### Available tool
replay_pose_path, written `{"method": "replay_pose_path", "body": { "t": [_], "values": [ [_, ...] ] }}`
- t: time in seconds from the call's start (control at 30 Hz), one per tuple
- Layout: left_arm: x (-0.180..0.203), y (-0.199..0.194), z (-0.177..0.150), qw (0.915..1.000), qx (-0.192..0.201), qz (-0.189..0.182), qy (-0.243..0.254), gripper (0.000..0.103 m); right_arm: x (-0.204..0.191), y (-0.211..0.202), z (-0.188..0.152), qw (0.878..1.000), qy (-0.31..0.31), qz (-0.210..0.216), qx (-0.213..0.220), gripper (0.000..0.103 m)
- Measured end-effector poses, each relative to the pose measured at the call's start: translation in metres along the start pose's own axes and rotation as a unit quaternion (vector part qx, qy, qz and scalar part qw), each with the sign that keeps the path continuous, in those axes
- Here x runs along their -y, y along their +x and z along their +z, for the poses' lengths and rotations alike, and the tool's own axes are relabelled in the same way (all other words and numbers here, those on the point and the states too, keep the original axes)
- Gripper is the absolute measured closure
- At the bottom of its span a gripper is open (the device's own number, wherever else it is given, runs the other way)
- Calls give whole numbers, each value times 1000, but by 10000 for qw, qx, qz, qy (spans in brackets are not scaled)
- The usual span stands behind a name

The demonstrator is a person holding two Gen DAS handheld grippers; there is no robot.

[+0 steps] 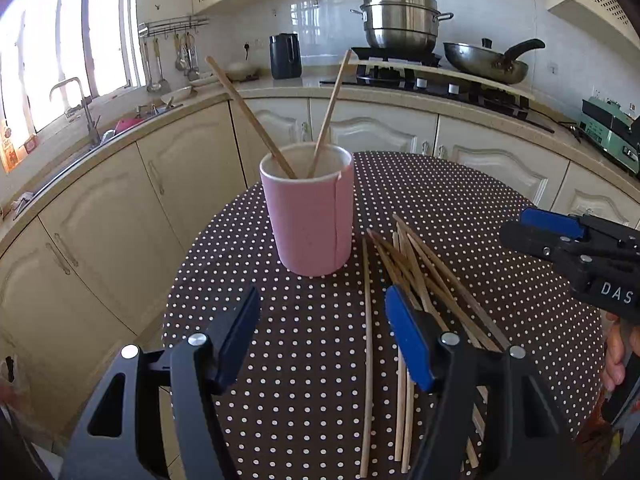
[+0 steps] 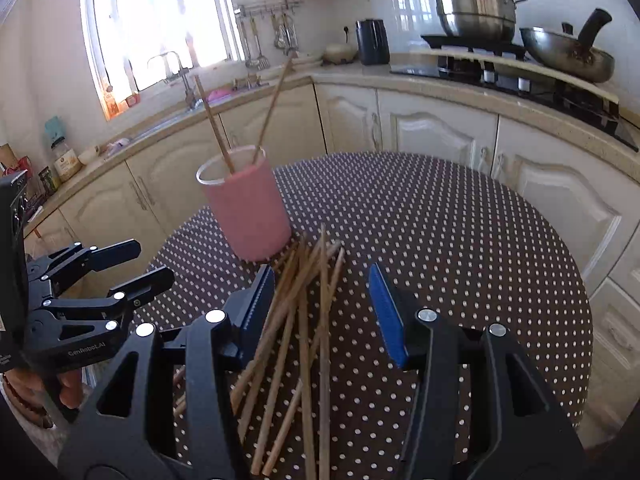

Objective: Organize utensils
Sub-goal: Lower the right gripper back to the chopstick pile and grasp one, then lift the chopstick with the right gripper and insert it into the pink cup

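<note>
A pink cup [image 1: 310, 216] stands upright on the round polka-dot table [image 1: 500, 240] and holds two wooden chopsticks [image 1: 328, 116] that lean apart. Several loose chopsticks [image 1: 416, 276] lie in a pile just right of the cup. My left gripper [image 1: 322, 320] is open and empty above the table, in front of the cup, with one single chopstick [image 1: 367, 344] lying between its fingers. In the right wrist view the cup [image 2: 250, 212] is at the left, and my right gripper [image 2: 322, 296] is open and empty above the pile [image 2: 304, 320]. The left gripper [image 2: 132, 264] shows at the left.
Cream kitchen cabinets [image 1: 100, 220] and a counter curve behind the table. A sink with a tap [image 1: 80, 108] is at the left. A steel steamer pot [image 1: 400, 16] and a wok [image 1: 488, 60] sit on the stove. A black kettle [image 1: 285, 56] stands in the corner.
</note>
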State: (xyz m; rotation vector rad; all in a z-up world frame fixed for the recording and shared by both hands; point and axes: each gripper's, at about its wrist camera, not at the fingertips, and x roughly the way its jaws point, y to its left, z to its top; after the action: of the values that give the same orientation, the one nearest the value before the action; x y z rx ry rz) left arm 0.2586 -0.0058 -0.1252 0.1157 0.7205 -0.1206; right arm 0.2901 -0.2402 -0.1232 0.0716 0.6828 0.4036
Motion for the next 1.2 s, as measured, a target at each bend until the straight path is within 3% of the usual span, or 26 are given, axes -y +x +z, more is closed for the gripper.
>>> {"method": "replay_pose_path", "body": {
  "t": [0.27, 0.33, 0.4, 0.57, 0.73, 0.97, 1.03, 1.2],
  "values": [
    [5, 21, -7, 9969, -761, -208, -38, 39, 11, 37, -15, 9924, 200, -75, -1211, 54],
    [6, 28, -8, 9952, -937, -268, -65, 39, 12, 45, -18, 9897, 243, -6, -1414, 65],
    [6, 35, -9, 9932, -1110, -337, -108, 39, 15, 54, -21, 9859, 308, 14, -1643, 67],
    [10, 54, -10, 9888, -1442, -363, -117, 39, 13, 67, -26, 9817, 264, 73, -1886, 74],
    [11, 66, -10, 9872, -1546, -360, -184, 39, 9, 77, -24, 9792, 208, 75, -2018, 92],
    [17, 86, -6, 9840, -1771, -126, -113, 40, 16, 83, -18, 9769, 146, 126, -2128, 95],
    [19, 93, -6, 9818, -1898, -61, -52, 57, 15, 86, -14, 9754, 104, 109, -2198, 95],
    [22, 98, -2, 9803, -1964, -166, -96, 70, 7, 93, -6, 9702, -85, 14, -2423, 95]
  ]
}}
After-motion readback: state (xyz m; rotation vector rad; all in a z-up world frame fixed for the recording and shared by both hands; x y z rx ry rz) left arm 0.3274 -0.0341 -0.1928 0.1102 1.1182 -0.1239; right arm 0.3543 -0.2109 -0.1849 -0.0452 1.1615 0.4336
